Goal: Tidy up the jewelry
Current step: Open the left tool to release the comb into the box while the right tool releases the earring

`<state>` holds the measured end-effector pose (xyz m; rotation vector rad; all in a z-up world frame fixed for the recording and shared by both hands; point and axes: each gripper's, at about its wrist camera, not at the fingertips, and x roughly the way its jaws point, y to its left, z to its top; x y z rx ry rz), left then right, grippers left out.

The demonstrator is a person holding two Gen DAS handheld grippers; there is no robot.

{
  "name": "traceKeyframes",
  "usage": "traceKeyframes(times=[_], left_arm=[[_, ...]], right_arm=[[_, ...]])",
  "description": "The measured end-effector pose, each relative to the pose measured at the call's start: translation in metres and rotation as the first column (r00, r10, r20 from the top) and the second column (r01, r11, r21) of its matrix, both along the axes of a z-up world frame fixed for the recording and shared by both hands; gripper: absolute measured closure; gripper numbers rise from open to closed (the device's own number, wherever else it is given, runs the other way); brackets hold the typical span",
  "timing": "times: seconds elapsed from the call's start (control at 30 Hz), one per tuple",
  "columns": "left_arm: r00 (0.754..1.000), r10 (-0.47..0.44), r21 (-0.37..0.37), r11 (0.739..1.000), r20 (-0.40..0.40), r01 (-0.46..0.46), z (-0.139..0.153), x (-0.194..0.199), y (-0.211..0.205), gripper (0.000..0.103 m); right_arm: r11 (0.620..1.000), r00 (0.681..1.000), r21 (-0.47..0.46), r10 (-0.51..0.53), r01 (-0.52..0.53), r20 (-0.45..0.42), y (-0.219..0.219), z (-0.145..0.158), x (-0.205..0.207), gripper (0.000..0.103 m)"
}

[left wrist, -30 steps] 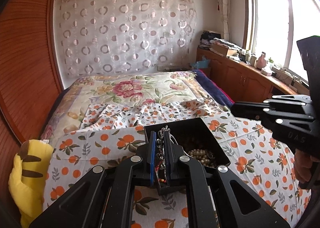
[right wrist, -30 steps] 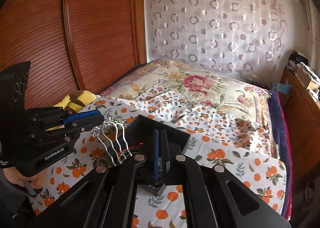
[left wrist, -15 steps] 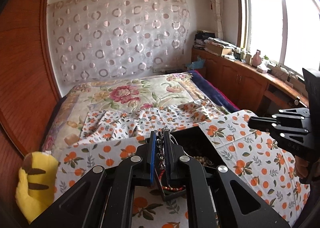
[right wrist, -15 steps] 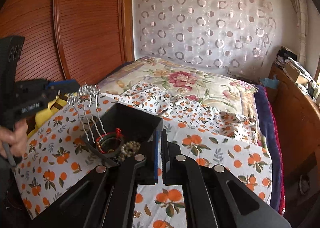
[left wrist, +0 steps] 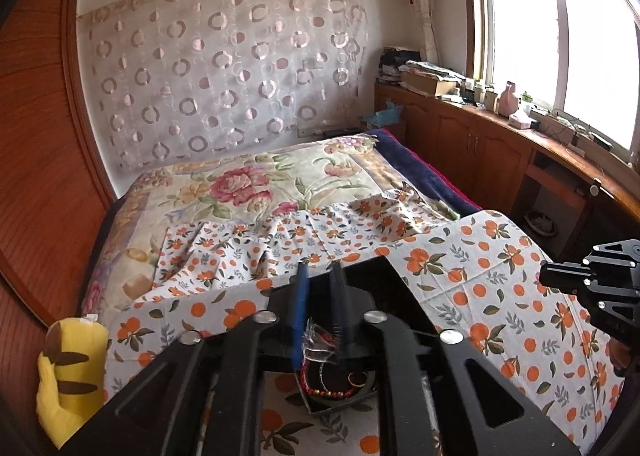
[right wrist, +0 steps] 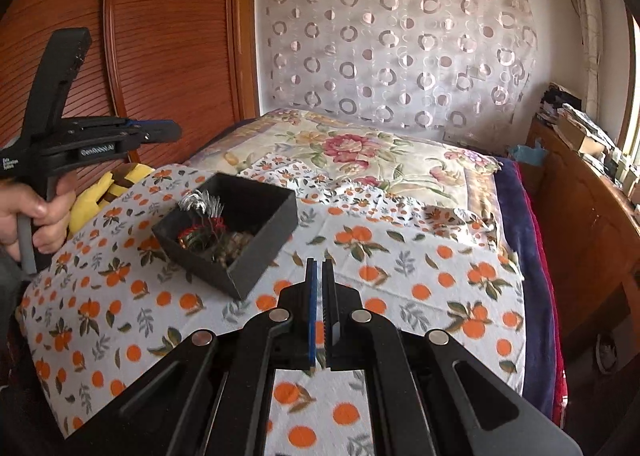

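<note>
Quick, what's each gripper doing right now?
Left gripper: open, empty, above the black box.
Right gripper: shut, empty.

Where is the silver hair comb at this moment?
In the right wrist view the silver hair comb stands in the black box left of centre on the orange-print cloth, its teeth among the red bracelets.

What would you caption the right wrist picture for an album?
Black box of jewelry on the orange-print sheet, a silver hair comb resting inside.
</note>
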<state>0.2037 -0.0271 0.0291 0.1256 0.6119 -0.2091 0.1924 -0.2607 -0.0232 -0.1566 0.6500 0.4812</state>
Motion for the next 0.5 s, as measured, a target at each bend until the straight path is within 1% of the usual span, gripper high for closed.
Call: traceKeyframes(times=[0.07,0.13,0.17,0.2,0.23,0.27,0.3,0.33,0.4,0.5], left_arm=[[1.000,0.003,0.007,1.000,0.007,-0.003,0.001,-0.009,0.003,0.073],[1.000,0.003,0.011,1.000,0.004,-0.003,-0.001,-0.026,0.010,0.068],[1.000,0.003,0.011,1.000,0.003,-0.003,-0.002,-0.031,0.013,0.063],[1.000,0.006,0.009,1.000,0.000,-0.006,-0.004,-0.040,0.018,0.060],[1.000,0.009,0.011,1.000,-0.004,-0.009,-0.006,-0.048,0.024,0.059],[1.000,0.013,0.013,1.000,-0.006,-0.013,-0.006,-0.052,0.027,0.055],[1.000,0.023,0.013,1.000,-0.005,-0.023,-0.008,-0.060,0.034,0.047],[0.999,0.032,0.007,0.999,-0.004,-0.032,-0.010,-0.067,0.041,0.044],[0.999,0.050,-0.004,0.999,-0.008,-0.050,-0.014,-0.079,0.054,0.033],[0.997,0.080,-0.004,0.997,-0.017,-0.080,-0.024,-0.094,0.070,0.028]], right_arm=[[1.000,1.000,0.004,-0.003,0.003,-0.009,-0.005,-0.006,-0.007,0.099],[1.000,1.000,0.010,-0.002,0.003,-0.018,-0.008,-0.012,-0.012,0.099],[1.000,1.000,0.012,0.000,0.001,-0.026,-0.009,-0.016,-0.016,0.099],[1.000,1.000,0.012,0.002,-0.002,-0.031,-0.009,-0.020,-0.019,0.096],[1.000,0.999,0.011,0.005,-0.004,-0.036,-0.008,-0.024,-0.021,0.095],[1.000,0.999,0.009,0.008,-0.007,-0.042,-0.007,-0.028,-0.023,0.090],[1.000,0.999,0.006,0.010,-0.009,-0.047,-0.005,-0.032,-0.025,0.086],[1.000,0.999,0.004,0.012,-0.012,-0.052,-0.003,-0.034,-0.027,0.085],[1.000,0.998,0.005,0.021,-0.021,-0.067,0.001,-0.042,-0.029,0.084],[1.000,0.995,0.002,0.031,-0.031,-0.092,0.007,-0.052,-0.030,0.084]])
